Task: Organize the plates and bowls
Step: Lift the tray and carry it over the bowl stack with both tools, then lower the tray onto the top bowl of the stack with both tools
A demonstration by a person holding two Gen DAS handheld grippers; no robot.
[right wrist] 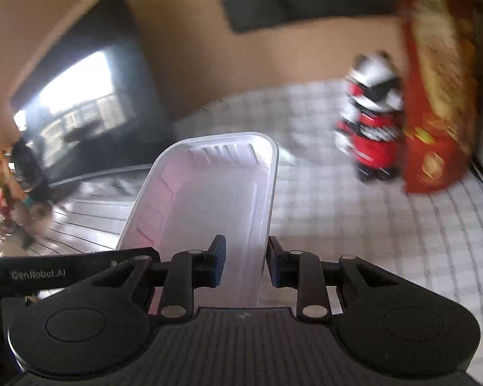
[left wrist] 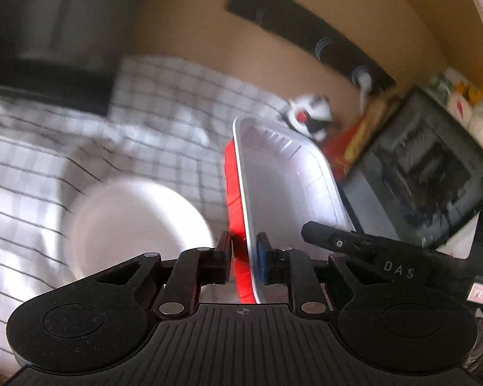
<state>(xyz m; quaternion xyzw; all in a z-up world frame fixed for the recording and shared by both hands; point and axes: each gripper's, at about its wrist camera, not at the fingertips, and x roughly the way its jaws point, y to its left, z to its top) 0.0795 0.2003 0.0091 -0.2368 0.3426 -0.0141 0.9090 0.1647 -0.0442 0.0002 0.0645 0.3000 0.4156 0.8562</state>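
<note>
The left hand-held gripper [left wrist: 244, 257] is clamped on the edge of a white rectangular tray [left wrist: 289, 186] with a red tray [left wrist: 233, 189] stacked against its left side, at frame centre. The right hand-held gripper [right wrist: 244, 262] grips the same white tray's rim. A round white bowl [left wrist: 138, 228] lies lower left on the checked cloth [left wrist: 164, 103].
</note>
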